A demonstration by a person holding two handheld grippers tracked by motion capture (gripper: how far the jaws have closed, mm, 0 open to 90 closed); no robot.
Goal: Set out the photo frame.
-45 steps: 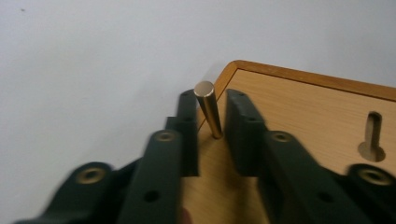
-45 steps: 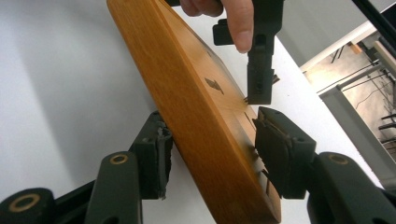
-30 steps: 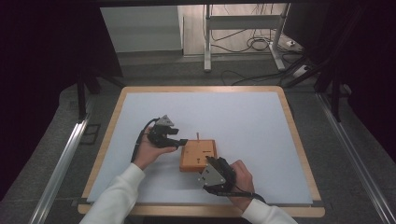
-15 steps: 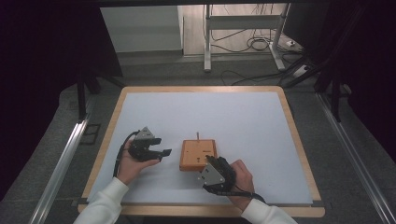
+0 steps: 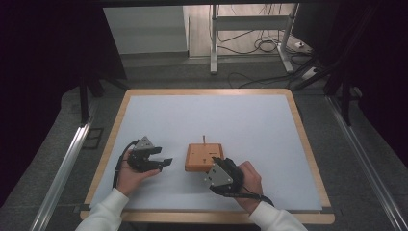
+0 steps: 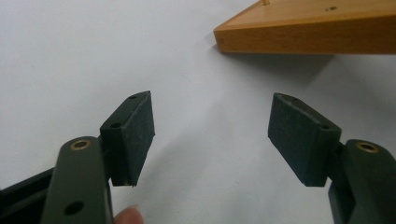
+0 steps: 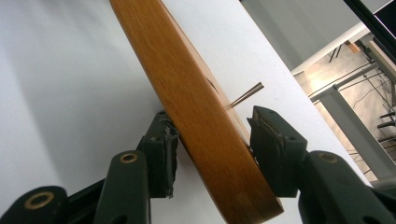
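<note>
A flat square wooden block (image 5: 204, 156) lies on the white table top, with a thin peg (image 5: 204, 139) standing up at its far edge. My right gripper (image 5: 215, 163) holds the block's near right corner. In the right gripper view its jaws have just been closing and its pads (image 7: 164, 140) press on the block (image 7: 187, 93) from below and above, beside the peg (image 7: 245, 95). My left gripper (image 5: 166, 163) rests on the table to the left of the block, apart from it. It is open with nothing between its pads (image 6: 135, 126), and the block (image 6: 303, 28) lies ahead of it.
The white sheet (image 5: 240, 115) lies inside a wooden table frame (image 5: 308, 144). Metal rails (image 5: 62, 163) run along both sides of the table. A metal stand (image 5: 214, 43) and loose cables (image 5: 262, 45) are on the floor behind it.
My left gripper has drawn away from the block's left side and moved left, now resting lower near the table. The right hand and the block have stayed in place.
</note>
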